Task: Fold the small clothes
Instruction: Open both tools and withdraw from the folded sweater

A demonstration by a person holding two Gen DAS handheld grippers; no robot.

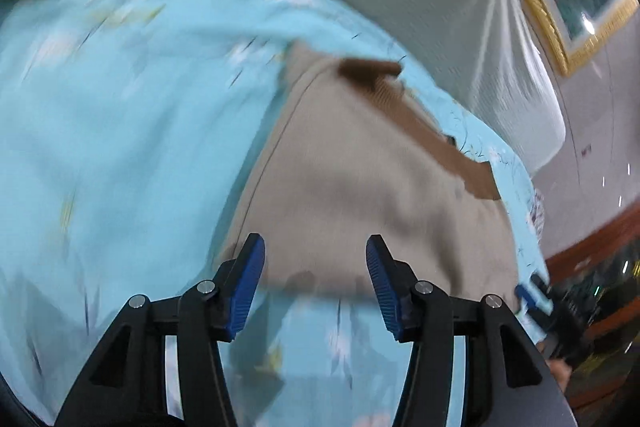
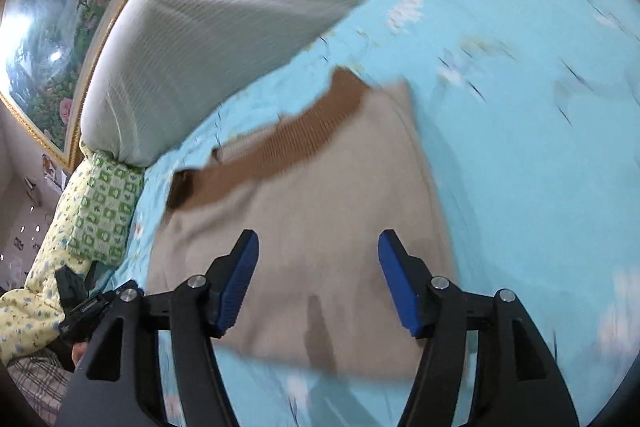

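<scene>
The beige garment [image 1: 360,179] lies flat on the bed [image 1: 120,147], brown hem [image 2: 304,135] towards the pillow [image 2: 224,23], while left claw [image 1: 316,283] and right claw [image 2: 318,283] hang spread and empty over its near edge, probably ready to pinch its corners for folding.

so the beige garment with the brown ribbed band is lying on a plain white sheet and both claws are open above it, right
Not quite: the sheet is light blue with a flower print, not plain white, as the right wrist view shows. The rest holds: the beige garment with the brown ribbed band lies on it, and the left claw and right claw are both open above it.
</scene>
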